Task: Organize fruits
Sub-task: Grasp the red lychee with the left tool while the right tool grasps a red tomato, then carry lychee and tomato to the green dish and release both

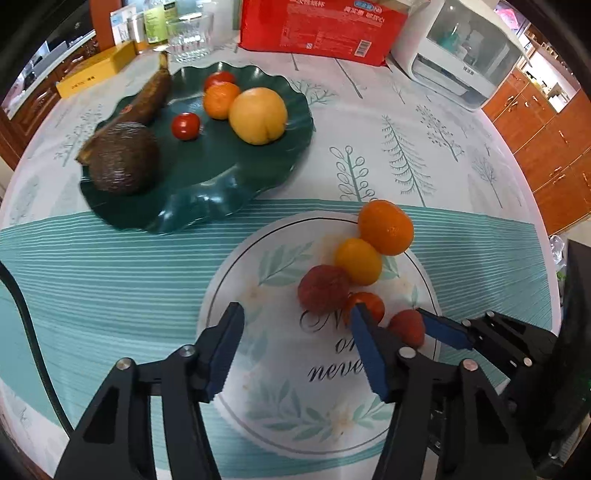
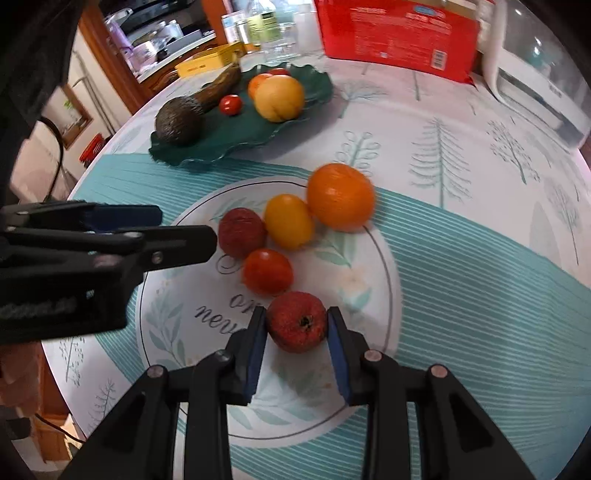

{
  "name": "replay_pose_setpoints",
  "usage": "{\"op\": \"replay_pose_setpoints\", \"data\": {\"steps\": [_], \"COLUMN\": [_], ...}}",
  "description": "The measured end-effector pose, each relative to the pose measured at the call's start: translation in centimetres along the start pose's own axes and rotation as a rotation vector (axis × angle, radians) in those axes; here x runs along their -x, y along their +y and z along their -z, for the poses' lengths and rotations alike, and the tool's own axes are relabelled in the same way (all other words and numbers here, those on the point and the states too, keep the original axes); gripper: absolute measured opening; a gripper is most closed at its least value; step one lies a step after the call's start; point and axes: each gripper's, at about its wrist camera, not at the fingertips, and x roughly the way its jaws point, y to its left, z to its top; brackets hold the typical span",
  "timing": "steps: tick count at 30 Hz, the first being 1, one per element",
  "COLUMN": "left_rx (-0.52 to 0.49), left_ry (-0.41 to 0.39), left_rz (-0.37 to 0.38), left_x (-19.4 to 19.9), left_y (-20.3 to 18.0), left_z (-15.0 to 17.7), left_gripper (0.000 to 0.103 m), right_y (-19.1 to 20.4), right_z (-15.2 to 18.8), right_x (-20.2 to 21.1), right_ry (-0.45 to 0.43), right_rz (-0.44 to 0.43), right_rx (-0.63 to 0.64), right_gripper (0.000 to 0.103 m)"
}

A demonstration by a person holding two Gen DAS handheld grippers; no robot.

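Place: a home dining area that opens onto a kitchen.
Table: a round table under a tree-print tablecloth [image 1: 406, 147] in white and teal, the landmark here.
On the table's far side: drinking glasses [image 1: 188, 35], bottles and jars [image 1: 157, 22], a yellow box [image 1: 98, 68] and a red pack of paper cups [image 1: 325, 26].
At the table's far right edge: a small white countertop appliance [image 1: 458, 51] with a clear window.
Beyond the table, right: orange-brown wooden cabinets [image 1: 546, 147] with metal handles.
Beyond the table, left: a counter holding pots and a kettle [image 2: 155, 40].
On the table, served: a green wavy plate [image 1: 207, 177] of fruit.
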Motion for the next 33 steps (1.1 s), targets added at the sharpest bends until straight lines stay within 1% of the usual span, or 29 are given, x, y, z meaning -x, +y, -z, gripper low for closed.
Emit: {"op": "replay_pose_setpoints", "data": {"steps": [4, 9, 13, 15, 19, 26, 30, 33], "left_rx": [0.01, 0.01, 0.002, -0.02, -0.052, -0.057, -0.051, -0.043], "left_ry": [0.026, 0.033, 0.05, 0.043, 0.029, 0.024, 0.012, -0.001], "left_rz": [0.015, 0.019, 0.002, -0.025, -0.057, -0.09, -0.121, -0.148], "left_x": [-1.6, -2.7, -3.7, -4.0, -4.2, -3.5, -1.9, 0.2], "left_y": [-0.4, -1.0, -1.6, -2.1, -3.0, -3.2, -3.2, -3.0], "left_z": [-0.7, -1.2, -1.6, -1.6, -1.6, -0.7, 0.2, 1.4], "left_gripper": [0.048, 0.044, 0.036, 0.032, 0.031, 0.03, 0.03, 0.03], "right_y": [-0.9, -1.5, -1.4, -1.4, -1.3, -1.3, -1.0, -0.7], "right_z": [0.2, 0.3, 0.2, 0.1, 0.1, 0.1, 0.1, 0.1], "right_x": [0.2, 0.4, 0.3, 0.2, 0.2, 0.3, 1.1, 2.2], "right_ry": [-0.001, -0.004, -0.005, -0.005, -0.005, -0.004, -0.015, -0.027], "right_rz": [-0.004, -0.015, -0.014, -0.013, -0.012, -0.01, -0.022, -0.033], "right_rx": [-0.031, -0.052, -0.046, -0.042, -0.037, -0.033, -0.024, -0.009], "right_gripper": [0.033, 0.033, 0.033, 0.033, 0.033, 0.033, 0.033, 0.033]}}
